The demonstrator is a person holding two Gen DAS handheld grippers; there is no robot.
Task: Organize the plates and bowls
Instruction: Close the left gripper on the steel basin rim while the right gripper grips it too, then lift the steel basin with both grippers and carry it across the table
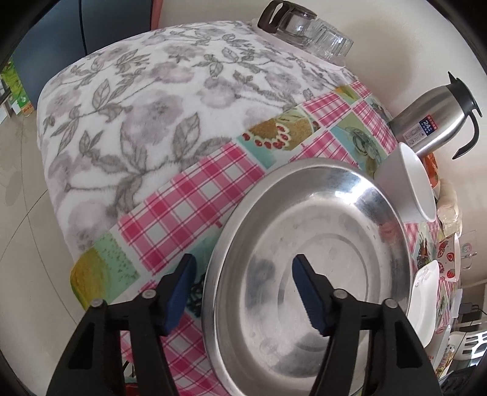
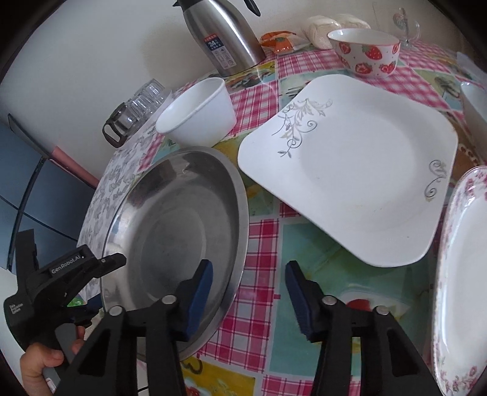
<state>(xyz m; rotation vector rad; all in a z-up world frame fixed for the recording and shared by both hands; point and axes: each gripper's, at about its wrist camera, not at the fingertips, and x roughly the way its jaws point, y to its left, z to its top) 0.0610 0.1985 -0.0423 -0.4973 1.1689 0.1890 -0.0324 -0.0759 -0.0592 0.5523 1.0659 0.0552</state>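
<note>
A round steel plate (image 1: pixel 319 219) (image 2: pixel 170 219) lies on the checked tablecloth. My left gripper (image 1: pixel 243 274) is open and straddles its left rim, one blue pad outside on the cloth, the other over the plate's floor. My right gripper (image 2: pixel 249 268) is open astride the opposite rim, its left pad inside the plate. Neither pair of pads presses the metal. A plain white bowl (image 2: pixel 197 112) (image 1: pixel 408 182) stands just behind the plate. A square white plate (image 2: pixel 350 170) with grey scrollwork lies to its right, beside a strawberry bowl (image 2: pixel 365 51) and a floral round plate (image 2: pixel 462 274).
A steel thermos (image 2: pixel 222 36) stands at the back wall. A glass jug and tumblers (image 1: pixel 292 24) sit at the far corner. A grey floral blanket (image 1: pixel 137 106) covers the table's left part. A hand (image 2: pixel 39 365) holds the left gripper's handle.
</note>
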